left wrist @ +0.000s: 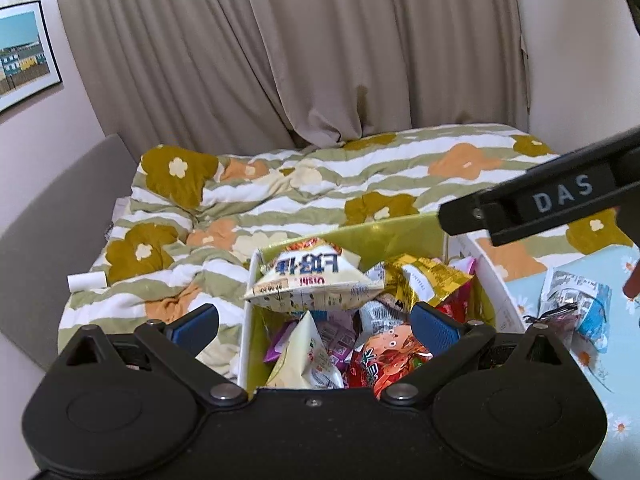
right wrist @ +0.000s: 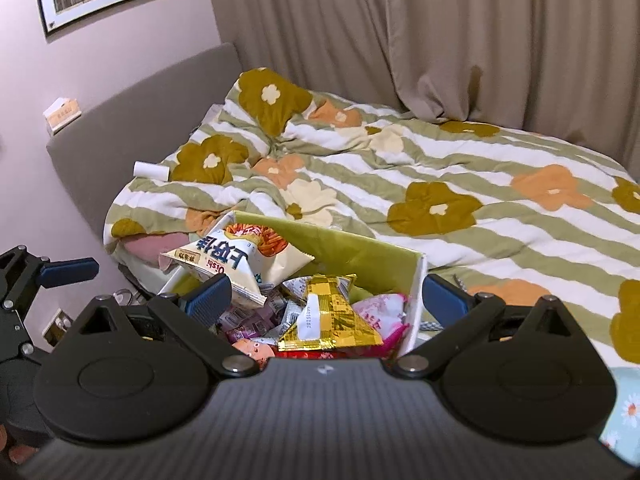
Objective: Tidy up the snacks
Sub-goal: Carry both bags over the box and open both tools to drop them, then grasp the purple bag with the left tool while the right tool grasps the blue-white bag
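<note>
- Left wrist view is showing the left tongs (left wrist: 316,322) standing released over the snack box (left wrist: 384,230), nothing between their blue pads.
- Right tongs (right wrist: 326,294) are hanging spread wide above the same box, gripping nothing.
- Snack packets are lying piled inside the green-lined box, which is sitting on the bed (right wrist: 460,168); a white noodle-snack bag (left wrist: 308,276) is resting on top, beside a gold packet (right wrist: 332,316).
- A blue-and-white packet (left wrist: 576,304) is lying outside the box on a pale blue daisy cloth (left wrist: 608,364).
</note>
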Available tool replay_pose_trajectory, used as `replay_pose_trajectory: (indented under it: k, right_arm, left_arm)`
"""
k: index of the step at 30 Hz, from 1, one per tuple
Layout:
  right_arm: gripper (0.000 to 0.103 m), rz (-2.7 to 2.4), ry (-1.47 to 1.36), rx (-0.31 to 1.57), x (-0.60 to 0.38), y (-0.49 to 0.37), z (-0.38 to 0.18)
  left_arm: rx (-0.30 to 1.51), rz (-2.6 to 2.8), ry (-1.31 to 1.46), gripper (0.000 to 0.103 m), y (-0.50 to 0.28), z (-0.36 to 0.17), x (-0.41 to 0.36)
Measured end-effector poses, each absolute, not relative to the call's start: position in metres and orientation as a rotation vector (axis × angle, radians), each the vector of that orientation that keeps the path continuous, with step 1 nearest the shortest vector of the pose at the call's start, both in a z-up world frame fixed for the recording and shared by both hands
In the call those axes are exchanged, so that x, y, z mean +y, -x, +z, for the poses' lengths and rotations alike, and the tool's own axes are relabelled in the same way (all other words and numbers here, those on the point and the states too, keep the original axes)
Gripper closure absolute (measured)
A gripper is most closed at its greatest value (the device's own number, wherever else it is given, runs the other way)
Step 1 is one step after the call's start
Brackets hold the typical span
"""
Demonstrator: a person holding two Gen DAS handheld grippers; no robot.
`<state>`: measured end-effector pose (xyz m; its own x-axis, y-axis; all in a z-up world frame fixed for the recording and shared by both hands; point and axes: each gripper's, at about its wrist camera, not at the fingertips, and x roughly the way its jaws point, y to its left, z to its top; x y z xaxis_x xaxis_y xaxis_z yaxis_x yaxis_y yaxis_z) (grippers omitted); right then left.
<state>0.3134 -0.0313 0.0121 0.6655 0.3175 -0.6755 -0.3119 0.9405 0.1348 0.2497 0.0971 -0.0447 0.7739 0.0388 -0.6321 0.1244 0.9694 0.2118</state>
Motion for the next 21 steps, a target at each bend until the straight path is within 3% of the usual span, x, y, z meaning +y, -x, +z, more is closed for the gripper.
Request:
replay_pose_trajectory:
  k: [10, 21]
  right_arm:
    - [0.000, 0.214, -0.008, 0.781, -0.075, -0.267, 0.041]
    - [0.000, 0.151, 0.034, 0.722, -0.169, -0.227, 0.054]
  left_arm:
    - [0.652, -0.110, -0.236, 0.000, -0.229, -0.024, 0.076]
    - [0.644, -0.118, -0.226, 0.000, -0.205, -0.016, 0.002]
